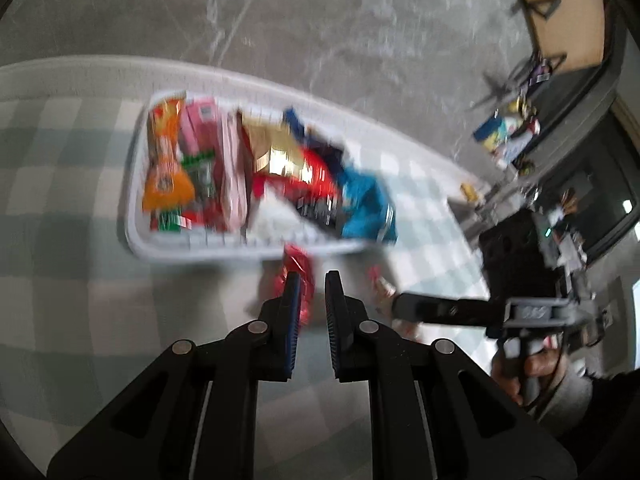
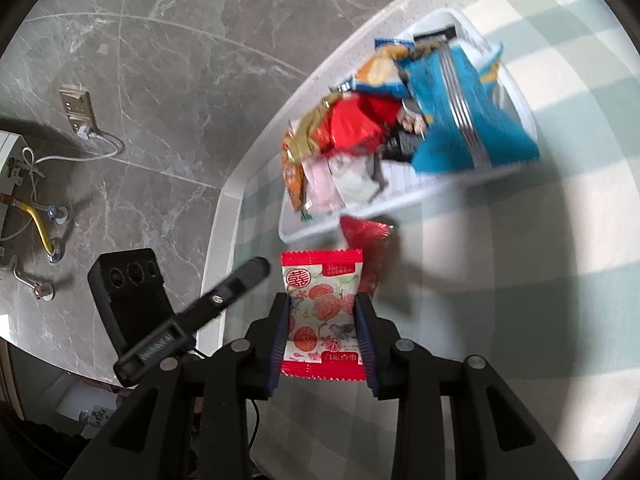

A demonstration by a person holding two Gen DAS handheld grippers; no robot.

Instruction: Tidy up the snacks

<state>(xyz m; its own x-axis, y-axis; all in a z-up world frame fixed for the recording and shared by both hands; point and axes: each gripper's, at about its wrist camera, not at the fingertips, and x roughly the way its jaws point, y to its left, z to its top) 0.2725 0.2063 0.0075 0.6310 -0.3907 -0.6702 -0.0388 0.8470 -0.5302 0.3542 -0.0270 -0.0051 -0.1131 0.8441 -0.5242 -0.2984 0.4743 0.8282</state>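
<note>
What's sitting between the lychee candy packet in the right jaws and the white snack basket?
A small red foil packet lies on the checked tablecloth between the lychee candy packet and the white basket, right against its near rim. The right wrist view shows it best.

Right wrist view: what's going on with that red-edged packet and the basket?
A person is sorting snacks with two handheld grippers. The right gripper is shut on a red-edged lychee-print packet, held just short of the white basket, which is already full of snack bags. The left gripper is shut and holds nothing. A red candy wrapper lies on the checked cloth beside the basket.
</note>
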